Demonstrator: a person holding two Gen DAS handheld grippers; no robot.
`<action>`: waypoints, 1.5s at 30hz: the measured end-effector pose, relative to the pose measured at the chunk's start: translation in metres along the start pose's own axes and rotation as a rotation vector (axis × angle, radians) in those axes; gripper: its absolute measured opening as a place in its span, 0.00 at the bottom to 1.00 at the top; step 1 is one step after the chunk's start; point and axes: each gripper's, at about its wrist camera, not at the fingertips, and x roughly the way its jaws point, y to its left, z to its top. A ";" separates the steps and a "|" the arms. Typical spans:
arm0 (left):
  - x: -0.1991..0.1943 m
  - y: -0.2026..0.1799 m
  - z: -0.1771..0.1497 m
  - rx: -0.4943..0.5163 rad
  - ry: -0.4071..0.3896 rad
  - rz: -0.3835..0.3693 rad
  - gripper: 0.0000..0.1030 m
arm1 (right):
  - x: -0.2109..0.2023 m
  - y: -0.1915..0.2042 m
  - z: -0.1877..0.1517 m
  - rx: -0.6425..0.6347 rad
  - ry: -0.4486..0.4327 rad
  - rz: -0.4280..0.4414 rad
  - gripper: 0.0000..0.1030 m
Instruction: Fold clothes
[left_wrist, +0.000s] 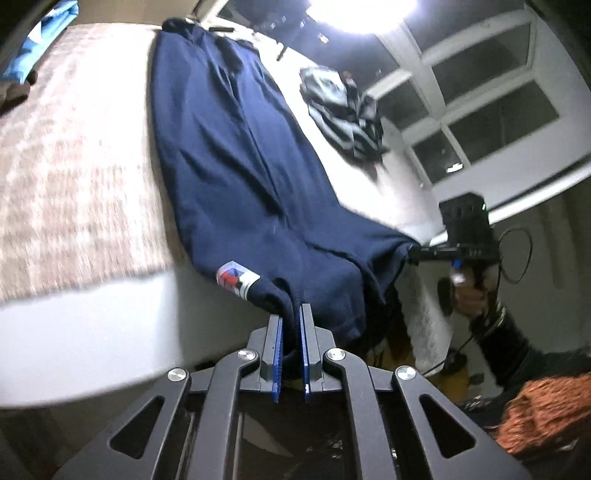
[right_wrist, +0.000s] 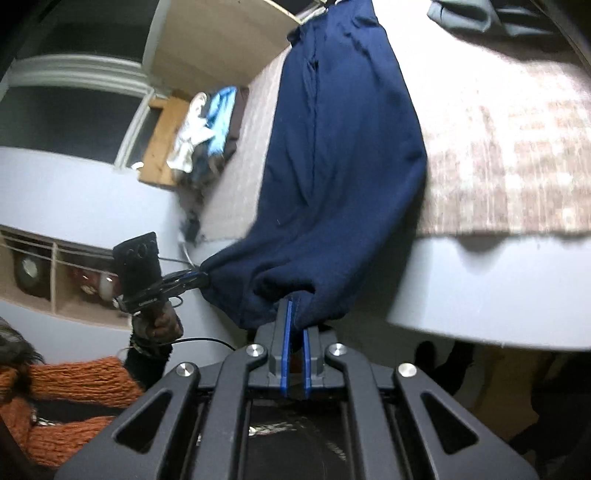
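Window (left_wrist: 480, 110), shelf unit (right_wrist: 55, 280), ceiling light (left_wrist: 362, 11)

Bed (left_wrist: 92, 332) with pale edge, topped by a mottled beige-brown cover (left_wrist: 74, 166). Lying along it, a navy garment (left_wrist: 229, 147), near end drooping past the edge. Farther back, a crumpled grey striped garment (left_wrist: 343, 110). At one corner, blue and white clothes (right_wrist: 207, 129), possibly heaped; blurred.

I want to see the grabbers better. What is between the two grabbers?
In both wrist views the near edge of the navy garment stretches between the left gripper and the right gripper, both clamped on it.
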 end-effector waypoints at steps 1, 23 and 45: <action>-0.001 0.002 0.015 0.007 -0.013 0.014 0.07 | 0.000 0.000 0.007 0.004 -0.006 0.013 0.05; 0.065 0.060 0.188 0.038 -0.036 0.518 0.49 | 0.048 -0.052 0.232 -0.202 -0.017 -0.369 0.37; 0.073 0.055 0.225 0.229 -0.028 0.389 0.08 | 0.059 -0.034 0.229 -0.220 -0.110 -0.393 0.05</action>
